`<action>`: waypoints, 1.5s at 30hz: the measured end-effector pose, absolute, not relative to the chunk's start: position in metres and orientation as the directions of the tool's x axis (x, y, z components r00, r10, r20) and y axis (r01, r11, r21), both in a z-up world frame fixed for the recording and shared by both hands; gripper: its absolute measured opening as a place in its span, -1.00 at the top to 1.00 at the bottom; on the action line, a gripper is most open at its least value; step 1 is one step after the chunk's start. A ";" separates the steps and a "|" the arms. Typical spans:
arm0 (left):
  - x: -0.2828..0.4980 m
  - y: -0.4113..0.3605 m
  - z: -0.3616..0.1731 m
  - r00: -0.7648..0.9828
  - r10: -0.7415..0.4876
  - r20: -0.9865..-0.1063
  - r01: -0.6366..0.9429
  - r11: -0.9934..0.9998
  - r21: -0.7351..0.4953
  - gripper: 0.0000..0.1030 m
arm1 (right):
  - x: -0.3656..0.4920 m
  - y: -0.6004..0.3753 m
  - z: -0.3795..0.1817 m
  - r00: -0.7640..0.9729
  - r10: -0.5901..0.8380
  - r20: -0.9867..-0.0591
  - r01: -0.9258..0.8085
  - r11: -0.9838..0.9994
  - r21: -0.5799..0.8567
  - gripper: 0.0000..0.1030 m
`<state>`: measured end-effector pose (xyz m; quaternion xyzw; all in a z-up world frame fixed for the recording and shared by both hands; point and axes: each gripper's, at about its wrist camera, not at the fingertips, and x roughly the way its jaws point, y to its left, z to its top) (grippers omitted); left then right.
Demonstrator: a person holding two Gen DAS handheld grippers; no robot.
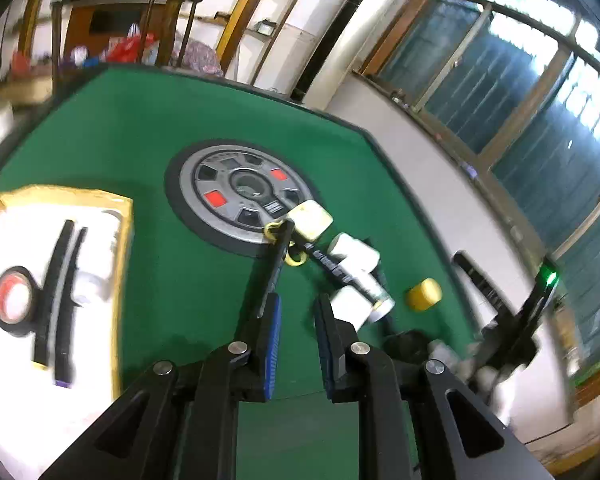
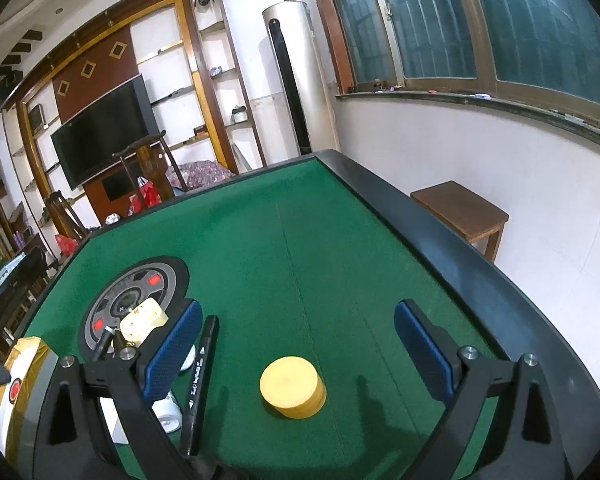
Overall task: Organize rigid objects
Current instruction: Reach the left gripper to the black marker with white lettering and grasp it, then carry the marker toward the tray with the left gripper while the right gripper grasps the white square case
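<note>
**A:** So why is the right gripper (image 2: 298,336) spread that wide over the table?

**B:** My guess is it's lining up on the yellow puck (image 2: 293,386) — the puck sits on the green felt (image 2: 320,240) between the two blue pads, touching neither. Wide open, nothing in it. Looks like an approach, not a grab yet.

**A:** And the left gripper (image 1: 296,312)?

**B:** Parted too, but narrower, and empty as far as I can see. It hovers just short of the pile: a black pen (image 1: 274,268) with yellow bands, a cream block (image 1: 310,218), a few white cylinders (image 1: 356,258) and a black marker (image 1: 332,268) all jumbled beside the round wheel-pattern centre plate (image 1: 236,192).

**A:** Where's the stuff meant to go?

**B:** Probably the white tray with the gold rim (image 1: 126,248) off to the left — a roll of black tape (image 1: 14,300) and two black sticks (image 1: 58,288) already lie in it, side by side. That view is blurry, so I wouldn't swear to more.
</note>
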<state>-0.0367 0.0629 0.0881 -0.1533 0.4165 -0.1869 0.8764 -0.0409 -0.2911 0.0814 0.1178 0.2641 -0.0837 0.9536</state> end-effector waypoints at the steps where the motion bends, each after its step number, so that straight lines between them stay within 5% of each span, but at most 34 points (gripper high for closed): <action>1: -0.036 0.059 0.085 0.583 -0.442 -0.682 0.206 0.892 -0.402 0.59 | -0.041 -0.288 0.080 0.842 -0.109 -0.529 0.227 0.960 0.164 -0.88; 3: -0.031 0.050 0.076 0.578 -0.403 -0.710 0.234 0.915 -0.328 0.16 | -0.041 -0.281 0.080 0.840 -0.127 -0.528 0.231 0.964 0.135 -0.88; 14: 0.045 0.030 0.030 0.623 -0.032 -0.782 0.092 0.995 0.032 0.12 | -0.047 -0.236 0.079 0.851 -0.139 -0.506 0.146 0.989 -0.026 -0.88; 17: 0.069 0.035 0.007 0.549 0.068 -0.833 0.058 0.991 0.119 -0.12 | -0.047 -0.238 0.080 0.854 -0.124 -0.506 0.136 0.991 -0.012 -0.87; 20: 0.073 0.045 0.003 0.506 0.007 -0.862 0.080 0.995 0.055 0.03 | -0.046 -0.246 0.079 0.849 -0.111 -0.516 0.142 0.990 0.020 -0.88; 23: 0.067 0.051 0.004 0.465 -0.071 -0.882 0.124 0.992 -0.015 0.72 | -0.045 -0.262 0.079 0.842 -0.085 -0.532 0.154 0.984 0.086 -0.88; 25: 0.062 0.058 0.002 0.435 -0.122 -0.892 0.124 0.989 -0.075 0.72 | -0.043 -0.272 0.078 0.834 -0.069 -0.547 0.168 0.977 0.134 -0.88; 33: 0.063 0.045 0.001 0.492 -0.038 -0.870 0.115 0.993 0.022 0.69 | -0.044 -0.296 0.075 0.822 -0.033 -0.568 0.211 0.945 0.250 -0.88; 40: 0.022 0.077 0.035 0.559 -0.296 -0.774 0.143 0.954 -0.262 0.72 | -0.052 -0.279 0.086 0.846 0.000 -0.533 0.149 0.960 0.235 -0.88; 45: -0.023 0.114 0.059 0.593 -0.425 -0.683 0.173 0.896 -0.408 0.72 | -0.051 -0.228 0.091 0.748 0.313 -0.585 -0.089 0.921 0.379 -0.88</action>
